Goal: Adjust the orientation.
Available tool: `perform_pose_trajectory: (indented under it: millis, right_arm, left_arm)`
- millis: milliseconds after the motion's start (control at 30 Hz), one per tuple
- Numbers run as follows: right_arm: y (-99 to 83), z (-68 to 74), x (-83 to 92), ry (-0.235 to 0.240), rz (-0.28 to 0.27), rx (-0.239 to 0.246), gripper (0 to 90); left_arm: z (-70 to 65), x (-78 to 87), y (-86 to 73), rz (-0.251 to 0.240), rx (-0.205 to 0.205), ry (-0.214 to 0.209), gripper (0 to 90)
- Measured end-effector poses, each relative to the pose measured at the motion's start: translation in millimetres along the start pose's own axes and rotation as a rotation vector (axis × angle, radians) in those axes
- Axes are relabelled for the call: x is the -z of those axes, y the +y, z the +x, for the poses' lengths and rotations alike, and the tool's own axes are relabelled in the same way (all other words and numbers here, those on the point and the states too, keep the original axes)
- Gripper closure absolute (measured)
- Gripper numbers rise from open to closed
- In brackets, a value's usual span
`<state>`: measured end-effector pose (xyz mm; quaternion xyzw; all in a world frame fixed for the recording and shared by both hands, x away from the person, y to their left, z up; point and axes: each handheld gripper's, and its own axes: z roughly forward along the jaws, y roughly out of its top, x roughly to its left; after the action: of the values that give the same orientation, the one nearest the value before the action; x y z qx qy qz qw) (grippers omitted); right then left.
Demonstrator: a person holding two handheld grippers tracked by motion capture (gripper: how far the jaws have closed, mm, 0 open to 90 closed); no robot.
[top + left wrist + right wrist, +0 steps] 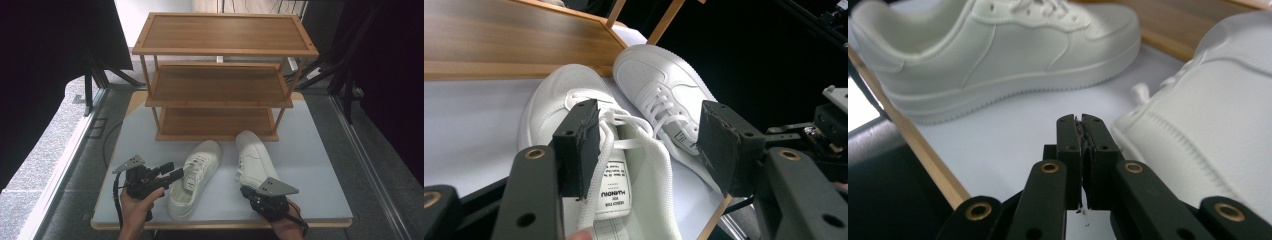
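**Shoe rack and a pair of white sneakers on a pale table**

A three-tier wooden shoe rack [220,75] stands at the far side of the white table [310,165], all its shelves bare. In front of it lie two white lace-up sneakers. The left sneaker [194,177] angles its toe toward the rack's lowest shelf. The right sneaker [255,157] sits just beside it, toe nearly touching the rack's base.

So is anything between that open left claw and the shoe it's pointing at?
Nothing visible. The left gripper, jaws wide open, already sits over the left shoe at its tongue and laces, with no other object between them.
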<state>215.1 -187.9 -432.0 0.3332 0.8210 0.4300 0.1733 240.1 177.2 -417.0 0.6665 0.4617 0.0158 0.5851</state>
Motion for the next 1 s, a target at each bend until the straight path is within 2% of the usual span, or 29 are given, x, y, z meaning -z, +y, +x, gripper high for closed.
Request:
perform_pose_trajectory:
  millis: [100,267,333,433,600,833,1000]
  right_arm:
    - [-3.2,-0.7,-4.0,-0.019,0.038,0.014,86.7]
    - [-9.7,-12.5,-4.4,-0.056,0.057,-0.01,87.8]
    - [-11.3,-16.4,-2.8,-0.034,0.049,-0.031,88.1]
    - [-12.1,-18.4,-1.0,-0.029,0.048,-0.033,89.1]
    - [-10.8,-23.9,4.6,-0.04,0.036,-0.045,89.3]
    - [-11.1,-39.4,17.0,-0.047,-0.013,-0.094,89.3]
    - [-12.8,-53.4,28.5,-0.1,-0.054,-0.13,89.0]
  left_arm:
    - [1.9,-1.8,-0.7,0.004,0.009,0.005,42.4]
    - [6.4,-2.0,-3.5,0.007,0.034,0.016,42.6]
    - [7.6,-0.8,-3.7,0.004,0.043,0.018,42.6]
    - [8.7,0.8,-3.8,-0.001,0.05,0.023,42.6]
    - [10.6,1.7,-4.9,-0.002,0.06,0.023,42.6]
    - [13.7,3.5,-6.8,-0.009,0.083,0.027,42.6]
    - [14.9,2.6,-8.4,-0.006,0.093,0.026,42.7]
